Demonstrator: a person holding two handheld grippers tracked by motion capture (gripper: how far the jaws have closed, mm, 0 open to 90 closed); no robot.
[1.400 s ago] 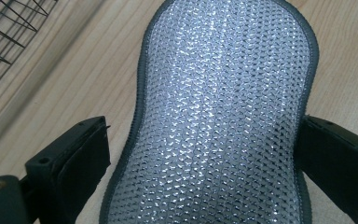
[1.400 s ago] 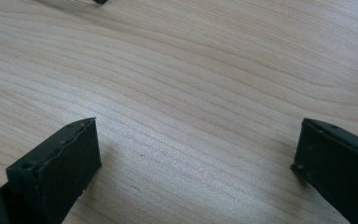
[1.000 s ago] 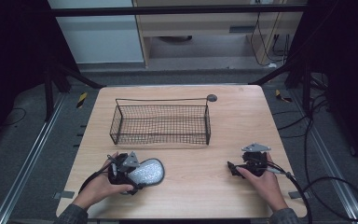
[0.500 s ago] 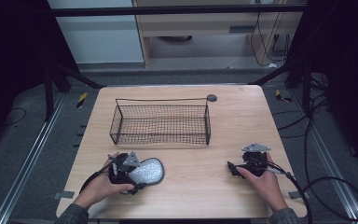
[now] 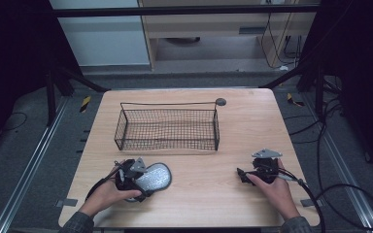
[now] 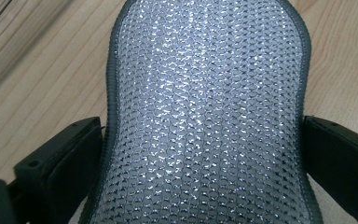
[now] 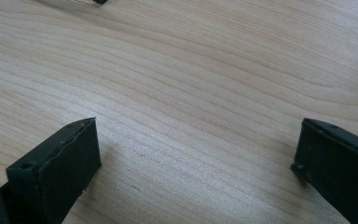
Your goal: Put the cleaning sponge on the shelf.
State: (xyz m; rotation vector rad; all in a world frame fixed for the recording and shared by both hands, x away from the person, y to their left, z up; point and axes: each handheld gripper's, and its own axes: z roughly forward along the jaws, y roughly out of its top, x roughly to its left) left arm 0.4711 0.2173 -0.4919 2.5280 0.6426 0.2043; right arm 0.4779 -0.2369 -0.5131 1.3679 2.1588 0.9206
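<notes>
An oval pad (image 5: 154, 176) with a silvery mesh face and a dark grey rim lies flat on the wooden table (image 5: 209, 194), near its front left. My left gripper (image 5: 145, 180) is open around it. In the left gripper view the pad (image 6: 205, 107) lies between the two jaws, its edges right beside both fingers (image 6: 60, 163), and my left gripper (image 6: 200, 154) stands as wide as the right one. My right gripper (image 5: 242, 175) rests at the front right, pointing left. It is open over bare wood, with nothing between the jaws of my right gripper (image 7: 196, 154).
A black wire basket (image 5: 167, 103), empty, stands across the middle of the table behind both grippers. A small dark round thing (image 5: 220, 101) sits by its far right corner. Cables trail off the right side onto the floor.
</notes>
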